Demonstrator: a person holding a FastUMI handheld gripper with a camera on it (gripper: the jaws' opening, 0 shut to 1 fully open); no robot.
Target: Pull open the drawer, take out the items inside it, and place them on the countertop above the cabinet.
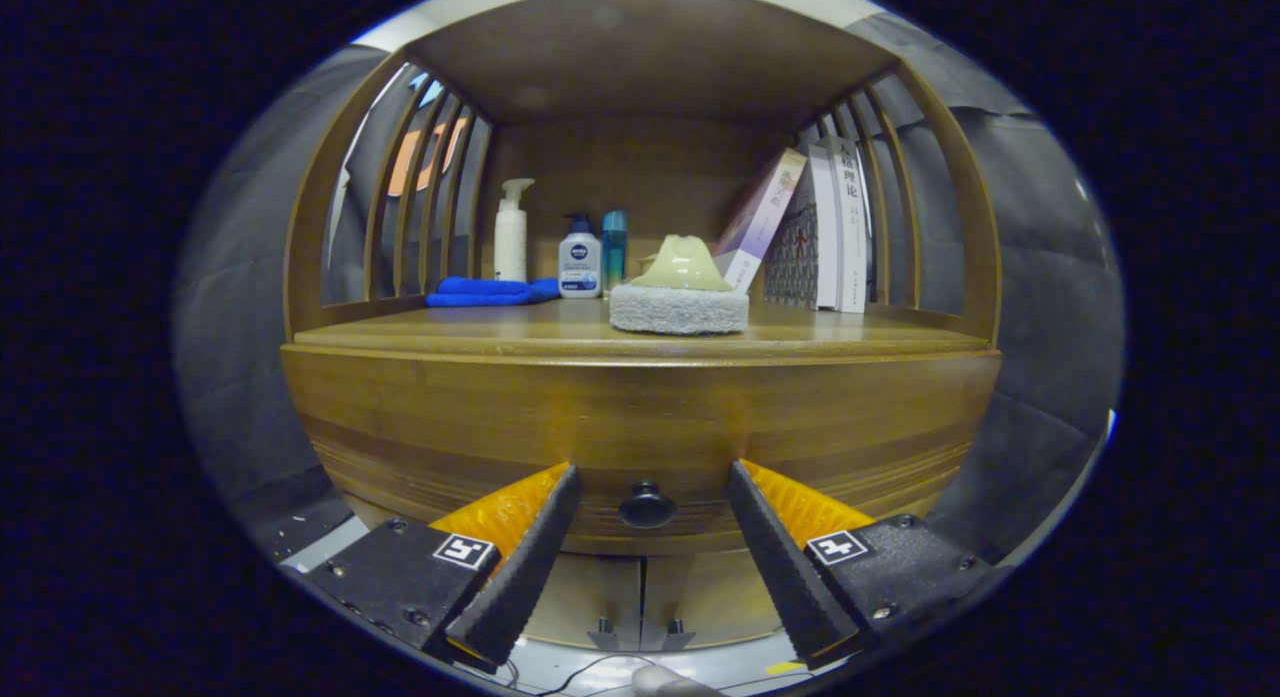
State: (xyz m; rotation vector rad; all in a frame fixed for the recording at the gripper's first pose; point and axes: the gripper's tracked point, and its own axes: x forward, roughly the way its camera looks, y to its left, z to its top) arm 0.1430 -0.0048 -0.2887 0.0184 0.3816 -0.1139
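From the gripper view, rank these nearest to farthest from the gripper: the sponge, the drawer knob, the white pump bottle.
Gripper is open.
1. Drawer knob: between the fingers, on the drawer front.
2. Sponge: on the countertop, near its front edge.
3. White pump bottle: back left, against the rear panel.

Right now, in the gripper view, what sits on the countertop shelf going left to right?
Folded blue cloth → white pump bottle → white bottle with dark blue cap → teal cylindrical bottle → grey sponge with pale yellow handle → leaning and upright books. Below, the open gripper brackets the dark round drawer knob.
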